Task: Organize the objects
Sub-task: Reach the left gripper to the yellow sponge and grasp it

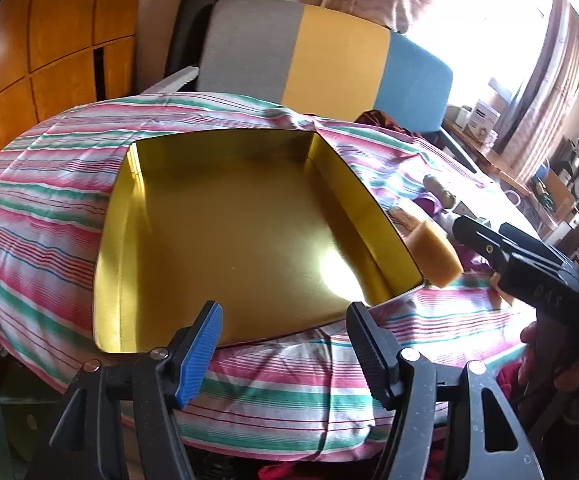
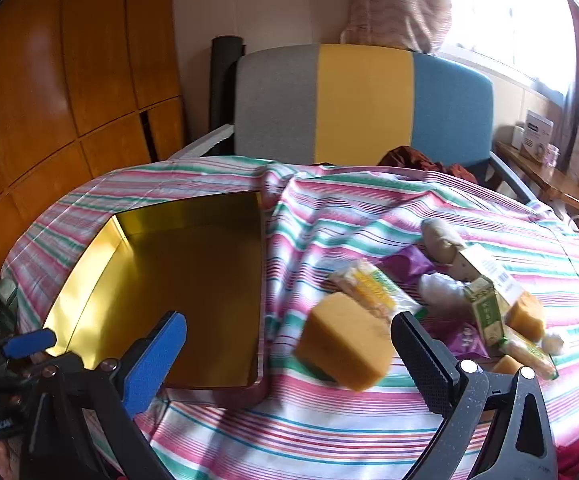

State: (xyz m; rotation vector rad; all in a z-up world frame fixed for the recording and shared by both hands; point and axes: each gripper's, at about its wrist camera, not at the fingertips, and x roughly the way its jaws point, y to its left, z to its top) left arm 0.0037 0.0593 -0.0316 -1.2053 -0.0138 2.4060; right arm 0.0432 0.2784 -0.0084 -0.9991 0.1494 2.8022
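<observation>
An empty gold metal tin [image 1: 241, 236] sits on the striped cloth; it also shows in the right wrist view [image 2: 185, 292]. A yellow sponge block [image 2: 345, 346] is blurred just right of the tin, between and ahead of my open right gripper's fingers, touching neither; whether it rests on the cloth I cannot tell. In the left wrist view the sponge [image 1: 435, 254] is at the tin's right rim, by the right gripper [image 1: 469, 232]. My left gripper [image 1: 285, 344] is open and empty at the tin's near edge. My right gripper [image 2: 289, 364] is open.
Several packets, a green carton [image 2: 487, 314], more yellow sponges [image 2: 527, 316] and wrapped items lie on the cloth [image 2: 369, 208] at the right. A grey, yellow and blue chair back [image 2: 361, 104] stands behind. Wooden cabinets [image 2: 49, 100] are on the left.
</observation>
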